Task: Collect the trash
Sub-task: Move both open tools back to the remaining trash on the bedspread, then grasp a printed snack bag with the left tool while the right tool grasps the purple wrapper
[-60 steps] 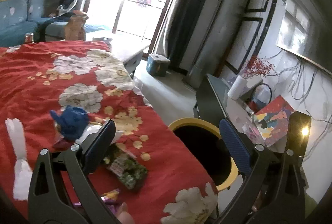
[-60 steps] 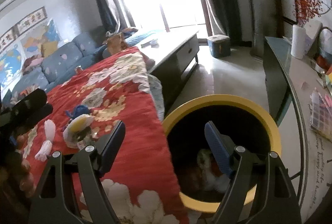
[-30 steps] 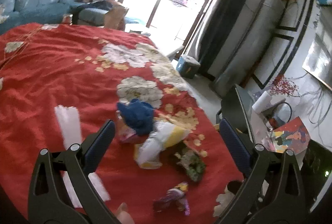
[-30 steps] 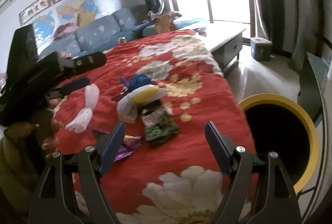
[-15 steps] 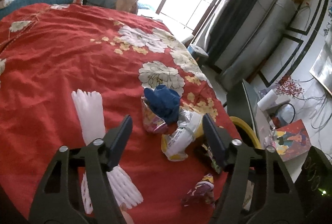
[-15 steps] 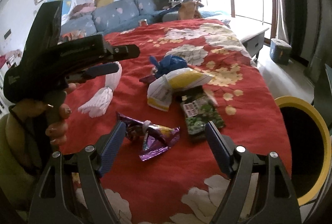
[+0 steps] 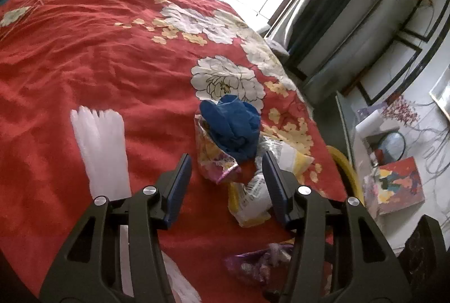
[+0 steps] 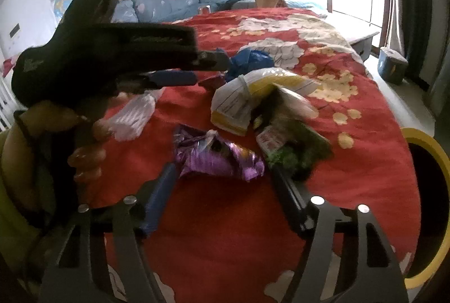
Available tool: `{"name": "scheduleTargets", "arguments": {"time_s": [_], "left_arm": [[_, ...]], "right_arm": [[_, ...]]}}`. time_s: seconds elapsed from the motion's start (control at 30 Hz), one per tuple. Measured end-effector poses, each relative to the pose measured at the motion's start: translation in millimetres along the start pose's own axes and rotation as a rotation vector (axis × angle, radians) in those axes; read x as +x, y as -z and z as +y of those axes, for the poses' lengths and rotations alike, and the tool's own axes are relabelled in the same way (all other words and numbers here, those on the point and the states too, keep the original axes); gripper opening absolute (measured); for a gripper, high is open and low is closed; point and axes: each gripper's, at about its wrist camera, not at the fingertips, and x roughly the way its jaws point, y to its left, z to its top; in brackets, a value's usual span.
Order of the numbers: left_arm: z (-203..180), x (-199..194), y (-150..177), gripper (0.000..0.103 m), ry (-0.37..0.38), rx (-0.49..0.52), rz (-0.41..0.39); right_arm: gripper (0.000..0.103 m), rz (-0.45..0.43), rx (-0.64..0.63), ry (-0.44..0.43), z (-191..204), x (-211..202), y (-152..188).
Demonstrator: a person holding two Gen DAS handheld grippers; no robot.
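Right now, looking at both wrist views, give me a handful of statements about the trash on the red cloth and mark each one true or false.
1. A purple foil wrapper lies between the right tool's fingers. True.
2. The blue crumpled bag lies inside the yellow-rimmed bin. False: it sits on the red floral cloth, on top of a snack packet.
3. The left tool is clamped on the white foam sleeve. False: the sleeve lies outside its fingers, untouched.
4. The bin stands beside the cloth's edge. True.
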Motion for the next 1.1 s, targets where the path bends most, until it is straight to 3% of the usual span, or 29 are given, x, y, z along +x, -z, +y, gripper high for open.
{"name": "scheduleTargets", "arguments": {"time_s": [0.3, 0.53, 0.63, 1.03, 1.1], "left_arm": [[5.7, 16.2, -3.7, 0.026, -0.017, -0.005, 0.033], [8.6, 17.0, -2.4, 0.020, -0.010, 0.000, 0.028], [8.5, 11.1, -1.2, 0.019, 0.000, -0.004, 0.014], [-0.1, -25.4, 2.1, 0.018, 0.061, 0.010, -0.047], [-2.7, -32.0, 1.5, 0.018, 0.069, 0.014, -0.061]], "right_arm": [[0.045, -0.003, 0.018, -0.018, 1.3, 1.9, 1.1], [0.014, -0.006, 0.021, -0.035, -0.4, 1.7, 1.8], [0.008, -0.003, 0.021, -0.035, -1.1, 0.8, 2.7], [0.009, -0.064, 0.045, -0.017, -8.3, -27.0, 2.0], [0.016, -0.073, 0.050, 0.001, -11.4, -28.9, 0.8]]}}
